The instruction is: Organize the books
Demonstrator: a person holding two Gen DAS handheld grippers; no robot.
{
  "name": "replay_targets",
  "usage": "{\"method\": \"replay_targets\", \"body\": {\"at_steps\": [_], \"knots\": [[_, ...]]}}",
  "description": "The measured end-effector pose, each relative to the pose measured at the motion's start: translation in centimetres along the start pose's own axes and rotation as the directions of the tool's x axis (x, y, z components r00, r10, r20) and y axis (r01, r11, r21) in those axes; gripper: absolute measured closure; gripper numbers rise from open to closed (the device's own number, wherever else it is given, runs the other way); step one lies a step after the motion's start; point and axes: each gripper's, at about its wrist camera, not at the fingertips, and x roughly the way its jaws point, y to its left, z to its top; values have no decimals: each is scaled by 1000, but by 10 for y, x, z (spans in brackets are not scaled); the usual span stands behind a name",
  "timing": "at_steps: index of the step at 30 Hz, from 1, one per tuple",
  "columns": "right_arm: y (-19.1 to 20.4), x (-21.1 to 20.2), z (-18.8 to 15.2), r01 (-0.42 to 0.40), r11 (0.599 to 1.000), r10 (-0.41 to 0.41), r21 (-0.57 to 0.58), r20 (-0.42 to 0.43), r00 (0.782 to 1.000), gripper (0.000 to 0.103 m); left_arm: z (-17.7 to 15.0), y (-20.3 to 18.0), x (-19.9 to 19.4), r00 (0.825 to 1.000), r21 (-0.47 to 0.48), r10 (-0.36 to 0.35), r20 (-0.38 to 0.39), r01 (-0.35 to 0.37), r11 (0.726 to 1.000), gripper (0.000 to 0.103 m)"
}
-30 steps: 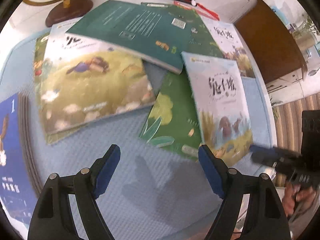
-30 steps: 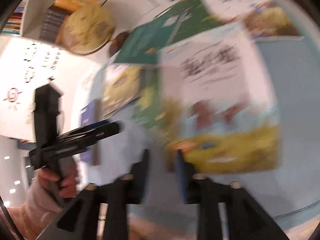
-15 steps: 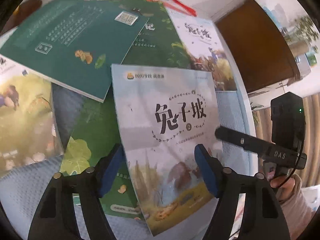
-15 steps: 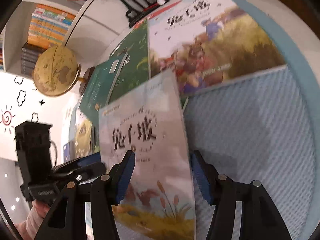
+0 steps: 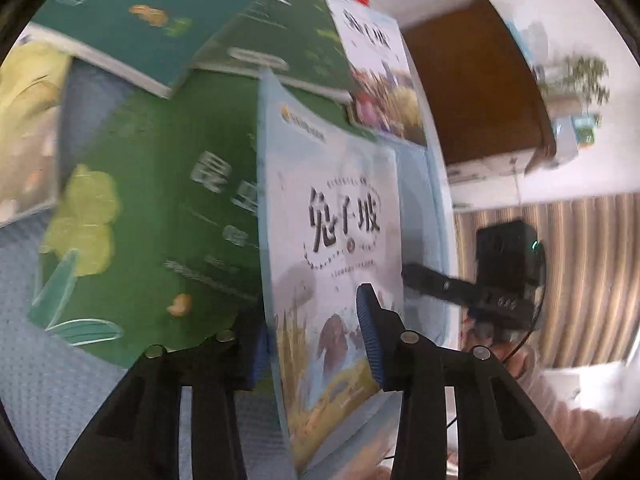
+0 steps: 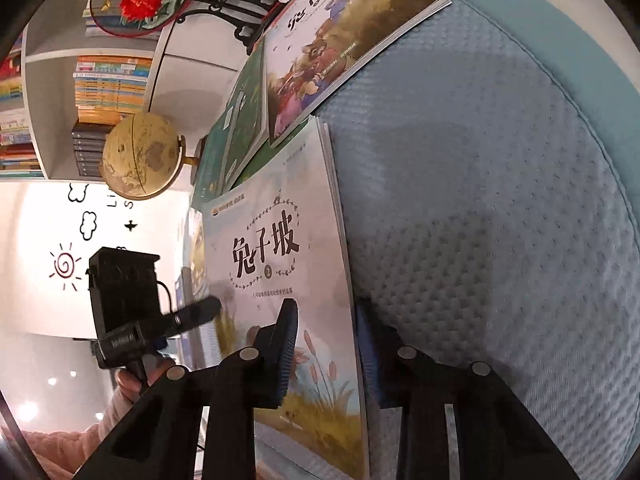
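Left of the pale blue book (image 5: pixel 340 216), two green books (image 5: pixel 160 208) lie on the blue surface (image 6: pixel 500 200). The left tongs (image 5: pixel 316 344) and right tongs (image 6: pixel 326 356), two in all, are closing, each on this book's lower edge. Behind it lies one more pale book (image 6: pixel 340 36).

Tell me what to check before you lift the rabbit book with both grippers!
1. Left gripper around the rabbit book: ok, jaws closing with the book's left edge between them.
2. Right gripper around its other edge: ok, also closing.
3. Pads pressing firmly: cannot tell.
4. Only one book caught: cannot tell.
5. Green book outside both grippers: ok.
6. Globe away from the book: ok.
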Motion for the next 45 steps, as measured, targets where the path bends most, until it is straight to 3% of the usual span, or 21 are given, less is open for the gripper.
{"method": "replay_targets", "body": {"at_steps": [2,6,9,14,17,20,23,25,27,29,30,34,36,41,45], "knots": [[2,1,2,6,1000,-6,-14,-9,1000,74,0,-7,2,998,13,70,1,-70,997,85],[2,3,5,-5,1000,6,4,-18,1000,74,1,-8,-2,985,-54,166,-51,-168,984,81],[2,2,5,5,1000,-6,-5,-23,1000,74,-1,-13,-4,967,-15,245,-68,-247,969,79],[4,6,8,-1,1000,1,6,-36,999,73,0,-3,-4,976,-64,206,-69,-210,976,79],[9,20,14,-47,999,46,-6,-69,997,70,-3,-4,-6,974,-33,217,-60,-219,975,81],[11,25,20,-79,997,78,-9,-94,992,69,0,0,-8,978,-59,200,-67,-204,977,82],[9,27,12,-141,990,142,14,-167,976,69,0,0,-7,975,-50,212,-72,-216,975,84],[10,29,-3,-135,991,134,6,-200,971,69,0,-2,-7,970,-41,229,-74,-233,972,84],[12,31,-12,-108,994,106,-6,-171,980,73,0,-5,-5,967,-25,245,-75,-247,969,84],[15,31,-14,-46,999,44,-12,-123,991,92,2,-4,-6,968,-51,237,-80,-242,969,84],[16,31,-14,-26,1000,26,0,-109,994,92,2,-4,-7,967,-68,241,-84,-247,967,81],[41,29,-15,8,999,-12,-43,-103,995,96,-4,-15,-13,921,3,375,-105,-377,926,80],[51,29,-15,3,998,-10,-64,-109,994,96,-6,-16,-18,914,21,393,-102,-393,919,80],[76,29,-16,-34,996,25,-79,-111,993,96,-9,-10,-48,928,-18,366,-63,-368,930,80],[100,28,-20,-46,992,34,-113,-106,994,96,-14,-10,-75,925,-7,379,-20,-379,925,78]]}}
